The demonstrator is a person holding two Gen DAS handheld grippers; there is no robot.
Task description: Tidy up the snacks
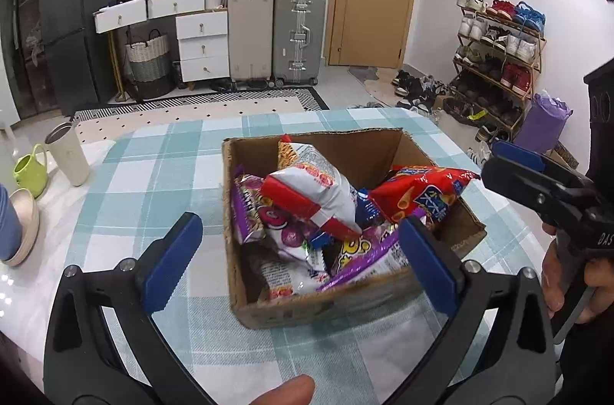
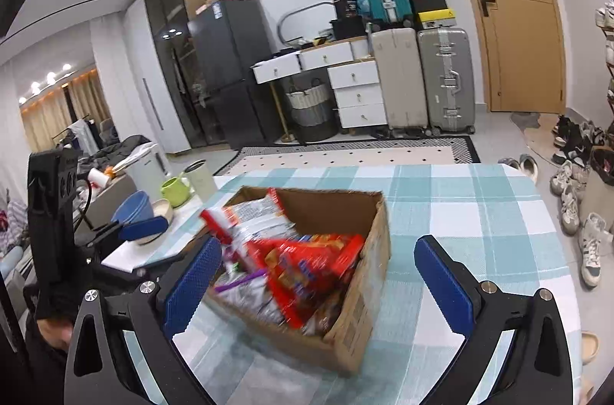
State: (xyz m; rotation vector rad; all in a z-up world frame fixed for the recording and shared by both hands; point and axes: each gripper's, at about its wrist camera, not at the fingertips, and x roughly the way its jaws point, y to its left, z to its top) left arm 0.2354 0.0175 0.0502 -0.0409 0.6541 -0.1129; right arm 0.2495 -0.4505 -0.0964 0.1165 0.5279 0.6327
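A brown cardboard box (image 1: 368, 152) stands on the checked tablecloth, filled with snack packets: a white and red bag (image 1: 314, 186), a red bag (image 1: 418, 194) and purple packets (image 1: 249, 213). My left gripper (image 1: 303, 251) is open and empty, its fingers to either side of the box's near half. The right gripper shows in the left wrist view (image 1: 514, 159) at the box's right, near the red bag. In the right wrist view the box (image 2: 368, 274) and its red bag (image 2: 307, 263) lie between the open, empty fingers of my right gripper (image 2: 326, 282).
A beige tumbler (image 1: 69, 155), a green mug (image 1: 30, 171) and bowls (image 1: 27, 224) stand at the table's left. Suitcases, drawers and a door line the far wall. A shoe rack (image 1: 499, 60) stands to the right.
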